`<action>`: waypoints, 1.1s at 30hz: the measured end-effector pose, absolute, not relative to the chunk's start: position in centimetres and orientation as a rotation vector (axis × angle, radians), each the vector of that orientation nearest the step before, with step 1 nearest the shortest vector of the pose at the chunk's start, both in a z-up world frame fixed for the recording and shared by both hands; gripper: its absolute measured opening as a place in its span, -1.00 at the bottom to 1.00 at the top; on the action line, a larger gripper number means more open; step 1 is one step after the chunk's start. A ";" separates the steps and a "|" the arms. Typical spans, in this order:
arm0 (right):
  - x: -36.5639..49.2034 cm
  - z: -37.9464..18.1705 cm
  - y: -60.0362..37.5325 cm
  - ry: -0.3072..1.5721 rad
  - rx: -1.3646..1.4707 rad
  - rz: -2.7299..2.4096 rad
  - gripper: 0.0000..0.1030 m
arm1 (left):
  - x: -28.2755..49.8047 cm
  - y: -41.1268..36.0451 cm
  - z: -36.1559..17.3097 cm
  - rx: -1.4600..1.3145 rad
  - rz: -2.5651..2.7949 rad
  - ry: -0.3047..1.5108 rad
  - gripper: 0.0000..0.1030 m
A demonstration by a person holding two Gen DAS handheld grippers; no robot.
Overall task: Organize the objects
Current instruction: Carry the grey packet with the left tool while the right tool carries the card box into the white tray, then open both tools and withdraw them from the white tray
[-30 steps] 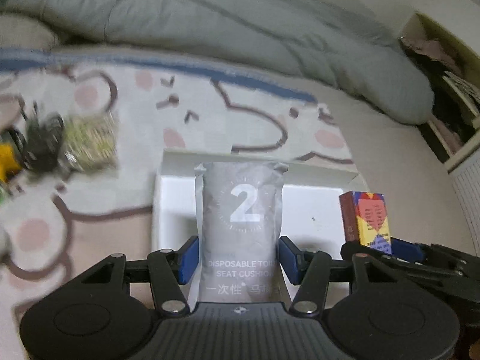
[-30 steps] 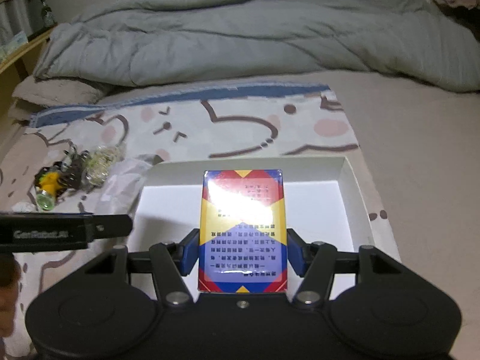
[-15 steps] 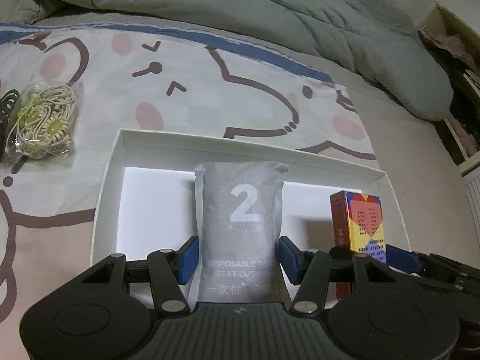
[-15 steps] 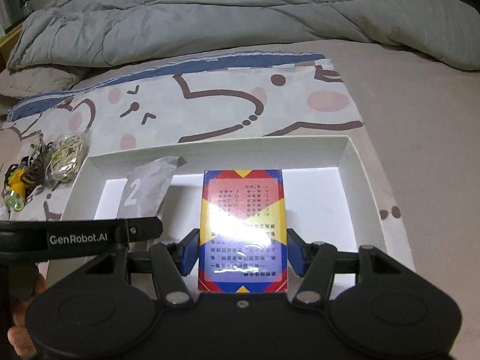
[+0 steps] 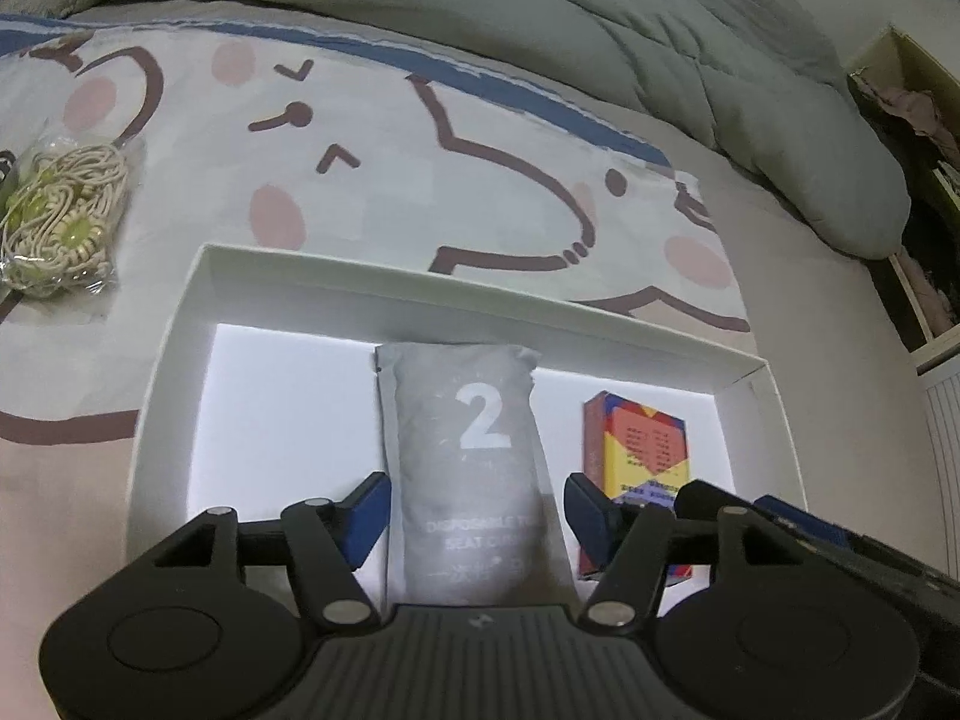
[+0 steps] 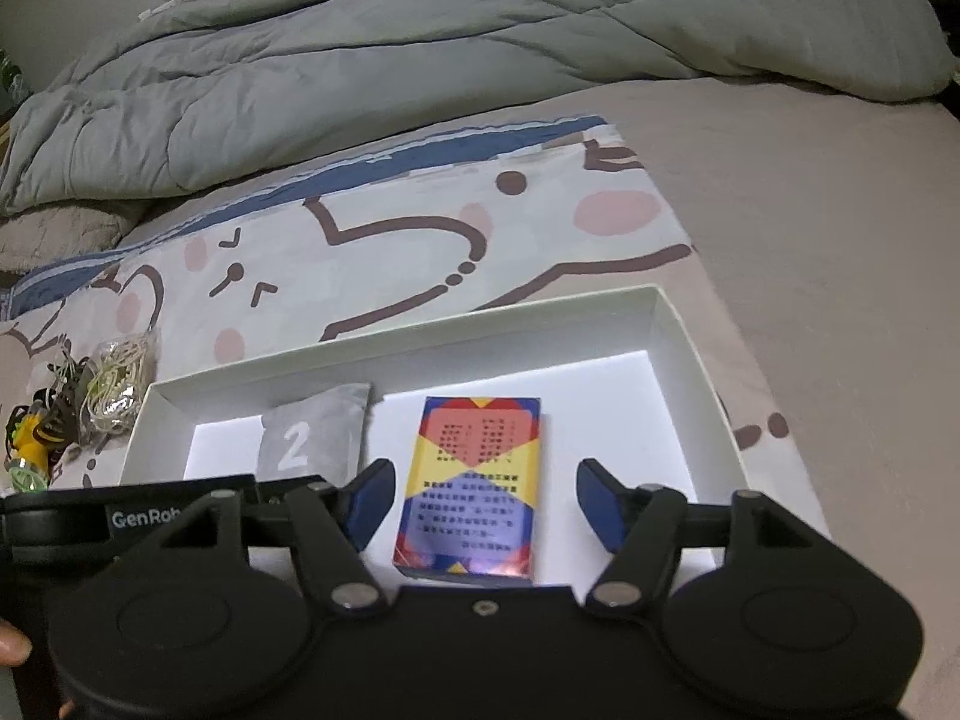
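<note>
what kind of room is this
Most likely a bedroom: the white shallow cardboard box sits on a bed, on a cartoon-print sheet, with a rumpled grey quilted duvet behind it and a wooden shelf unit alongside.

quilt (image 6: pixel 420 60): grey, bunched up along the back of the bed
sheet (image 5: pixel 372 192): cartoon faces, pink cheeks
shelf (image 5: pixel 918 192): far right

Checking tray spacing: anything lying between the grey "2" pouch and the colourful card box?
Nothing: only bare white tray floor separates the grey pouch and the card box, clearest in the right wrist view.
</note>
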State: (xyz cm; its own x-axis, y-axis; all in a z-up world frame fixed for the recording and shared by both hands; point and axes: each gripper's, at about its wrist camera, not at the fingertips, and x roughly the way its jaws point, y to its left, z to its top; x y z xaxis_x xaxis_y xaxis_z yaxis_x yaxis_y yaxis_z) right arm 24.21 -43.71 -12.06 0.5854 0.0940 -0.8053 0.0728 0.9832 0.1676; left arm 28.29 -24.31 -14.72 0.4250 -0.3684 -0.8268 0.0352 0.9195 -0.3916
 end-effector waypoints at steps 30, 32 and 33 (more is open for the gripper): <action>18.4 -6.1 -42.4 0.888 0.172 0.007 0.26 | 21.9 -21.8 -6.4 -0.084 -0.268 1.000 0.27; 17.8 -5.5 -42.1 0.881 0.163 0.003 0.26 | 21.2 -21.5 -5.7 -0.060 -0.270 0.988 0.32; 17.5 -5.2 -42.0 0.879 0.161 0.000 0.26 | 20.8 -21.4 -5.4 -0.051 -0.270 0.984 0.36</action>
State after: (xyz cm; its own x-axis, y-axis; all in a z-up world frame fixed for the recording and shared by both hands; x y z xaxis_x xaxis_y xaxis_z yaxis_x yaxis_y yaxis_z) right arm 17.49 -42.05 -5.20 0.6391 0.0662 -0.7663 0.0663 0.9878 0.1406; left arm 20.84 -21.40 -5.40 0.5230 -0.2484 -0.8153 0.2028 0.9654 -0.1641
